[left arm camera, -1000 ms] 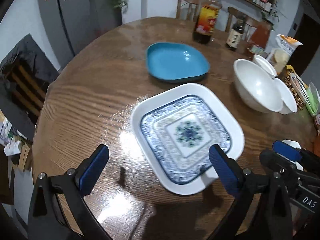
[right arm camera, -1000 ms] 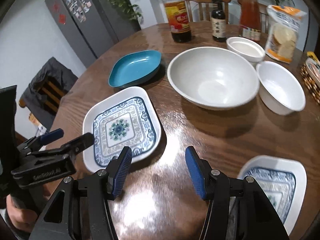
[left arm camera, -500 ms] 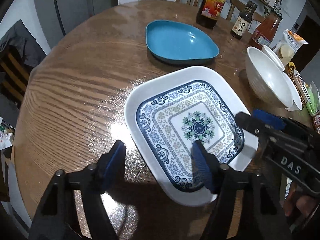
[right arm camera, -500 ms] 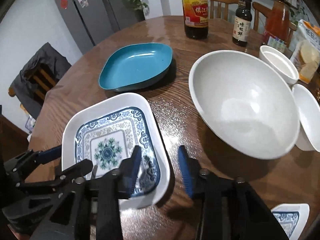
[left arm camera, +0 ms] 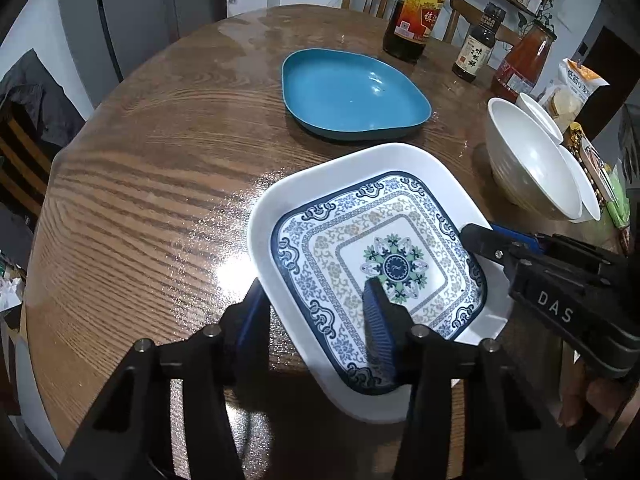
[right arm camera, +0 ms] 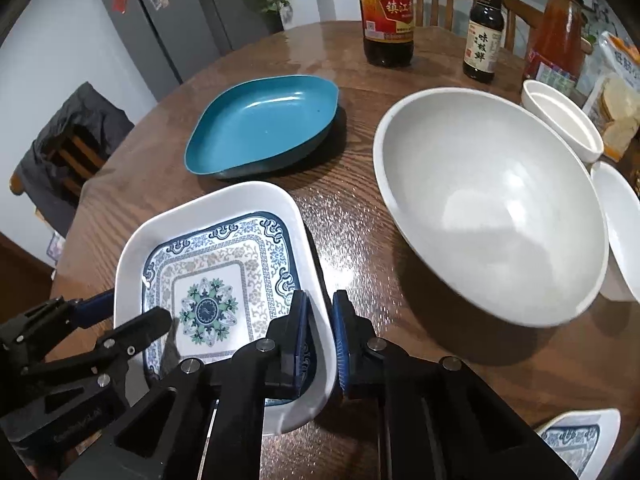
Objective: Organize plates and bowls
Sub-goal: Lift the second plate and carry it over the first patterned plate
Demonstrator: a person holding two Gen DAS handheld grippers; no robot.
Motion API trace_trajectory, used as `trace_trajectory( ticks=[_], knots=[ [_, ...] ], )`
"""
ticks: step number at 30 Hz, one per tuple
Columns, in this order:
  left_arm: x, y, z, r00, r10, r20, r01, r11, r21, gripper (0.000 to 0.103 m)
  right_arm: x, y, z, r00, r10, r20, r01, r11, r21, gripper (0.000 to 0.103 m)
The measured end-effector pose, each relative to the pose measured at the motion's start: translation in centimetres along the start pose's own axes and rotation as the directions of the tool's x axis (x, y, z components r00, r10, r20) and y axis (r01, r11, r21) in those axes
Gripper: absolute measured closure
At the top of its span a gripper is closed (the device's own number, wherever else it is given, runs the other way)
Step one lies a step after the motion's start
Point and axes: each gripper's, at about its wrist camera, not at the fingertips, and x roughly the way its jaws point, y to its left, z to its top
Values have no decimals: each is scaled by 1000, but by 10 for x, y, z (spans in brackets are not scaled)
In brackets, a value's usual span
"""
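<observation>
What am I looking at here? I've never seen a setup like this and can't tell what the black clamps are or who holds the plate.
The black clamps are hand-held grippers; a person carries one in each hand. Each has a wide-angle camera looking along its two blue-padded fingers, so each picture is one gripper's own view.

In the left one's view, the left gripper straddles the near rim of the patterned plate, not visibly pinching it. In the right one's view, the right gripper is clamped on that plate's other edge.

On the wooden table also lie a blue dish, a big white bowl, smaller white bowls, sauce bottles and a second patterned plate.
</observation>
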Motion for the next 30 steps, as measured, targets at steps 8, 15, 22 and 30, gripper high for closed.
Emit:
trace_trajectory(
  ticks=[8, 15, 22, 30],
  knots=[
    [-13, -3, -1, 1000, -14, 19, 14, 1000, 19, 61, -23, -1, -12, 1000, 12, 27, -13, 999, 42, 89],
    [-29, -14, -7, 998, -29, 47, 26, 997, 67, 61, -50, -7, -27, 998, 12, 68, -18, 996, 87, 90],
    [-39, -38, -13, 996, -72, 52, 65, 990, 126, 61, -78, -29, -50, 995, -17, 99, 1, 987, 158, 89],
    [-49, -92, -24, 989, -146, 39, 133, 963, 236, 61, -116, -70, -89, 990, -76, 115, 42, 960, 276, 89]
  ],
)
